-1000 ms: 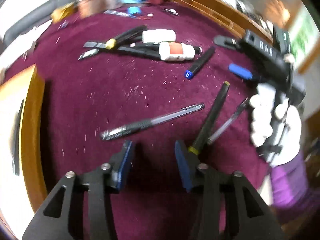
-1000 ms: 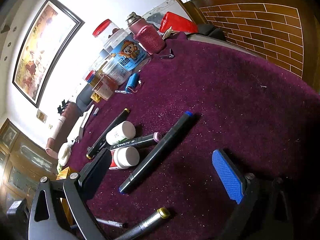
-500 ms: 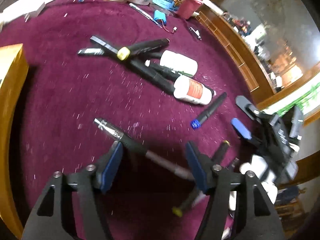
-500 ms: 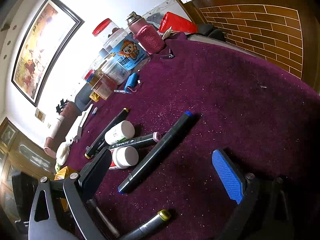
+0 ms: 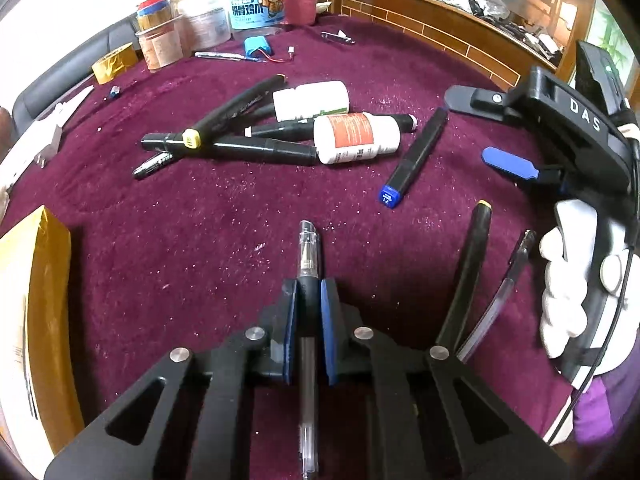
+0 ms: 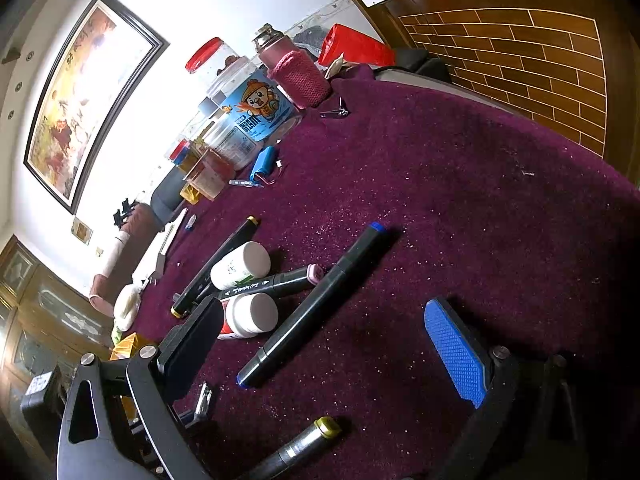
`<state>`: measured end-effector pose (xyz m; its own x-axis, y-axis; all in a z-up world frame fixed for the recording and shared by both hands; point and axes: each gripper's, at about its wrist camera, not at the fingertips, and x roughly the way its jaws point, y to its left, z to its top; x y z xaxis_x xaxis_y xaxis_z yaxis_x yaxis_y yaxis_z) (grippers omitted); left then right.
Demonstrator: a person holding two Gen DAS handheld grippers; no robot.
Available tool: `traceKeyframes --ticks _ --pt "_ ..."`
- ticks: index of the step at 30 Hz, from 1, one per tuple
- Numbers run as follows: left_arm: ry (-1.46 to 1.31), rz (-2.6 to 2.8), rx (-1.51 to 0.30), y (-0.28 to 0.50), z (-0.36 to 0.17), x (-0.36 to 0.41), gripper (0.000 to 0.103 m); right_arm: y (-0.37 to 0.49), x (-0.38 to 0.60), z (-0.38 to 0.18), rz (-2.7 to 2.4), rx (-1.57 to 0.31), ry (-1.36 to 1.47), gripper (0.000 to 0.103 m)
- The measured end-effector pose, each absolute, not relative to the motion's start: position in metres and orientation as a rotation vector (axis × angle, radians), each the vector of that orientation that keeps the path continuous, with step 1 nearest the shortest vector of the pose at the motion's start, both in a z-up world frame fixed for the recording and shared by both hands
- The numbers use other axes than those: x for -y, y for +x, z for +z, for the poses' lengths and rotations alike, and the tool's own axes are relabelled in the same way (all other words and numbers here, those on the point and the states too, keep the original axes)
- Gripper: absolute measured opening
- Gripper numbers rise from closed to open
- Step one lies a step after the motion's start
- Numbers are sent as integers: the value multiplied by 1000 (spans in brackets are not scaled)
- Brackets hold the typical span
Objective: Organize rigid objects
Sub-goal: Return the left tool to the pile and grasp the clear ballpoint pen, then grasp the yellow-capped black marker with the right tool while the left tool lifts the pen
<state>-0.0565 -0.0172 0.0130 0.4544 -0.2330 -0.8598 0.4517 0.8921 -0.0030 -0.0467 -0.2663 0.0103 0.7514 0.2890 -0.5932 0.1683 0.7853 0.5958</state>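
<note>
Left gripper (image 5: 307, 312) fingers now pinch gel pen (image 5: 307, 256) (seemingly lifted).

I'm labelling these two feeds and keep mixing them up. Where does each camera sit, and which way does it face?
Left wrist: on the left gripper, looking down its fingers, shut on a clear pen; the gloved right hand shows.
Right wrist: on the open right gripper, facing the jars.
Shared: the blue-capped marker on the purple cloth.

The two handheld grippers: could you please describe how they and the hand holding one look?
Both are black, with cut-out finger arms, silver rivets and blue pads. The left gripper fills its own view; the right gripper bears white "DAS" lettering and a thin black cable. The hand wears a white glove and a purple sleeve.
</note>
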Motion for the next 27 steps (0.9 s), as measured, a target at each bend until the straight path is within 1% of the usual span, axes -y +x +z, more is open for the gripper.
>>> traceKeyframes --ticks 3,8,11,16,21,24,26,27 --pt "235 -417 -996 -56 12 21 13 -47 266 10 71 -733 678 99" --pt "230 -422 -925 -62 8 29 9 -47 265 11 67 -735 669 99" --pt "59 -474 -970 -54 12 4 9 -45 264 11 65 -739 660 99" --pt "-125 -546 -879 -73 34 -32 9 -45 263 14 76 -754 645 99" --pt "-259 -612 -776 -92 66 -71 9 -60 253 35 81 -766 574 98" --pt "-322 -638 -730 -101 82 -93 10 -67 244 40 89 -837 546 93" --pt "-344 -640 -705 -105 88 -102 10 -74 238 40 104 -873 548 86" --pt "-356 -644 -689 -109 91 -110 10 -78 233 39 123 -897 556 81"
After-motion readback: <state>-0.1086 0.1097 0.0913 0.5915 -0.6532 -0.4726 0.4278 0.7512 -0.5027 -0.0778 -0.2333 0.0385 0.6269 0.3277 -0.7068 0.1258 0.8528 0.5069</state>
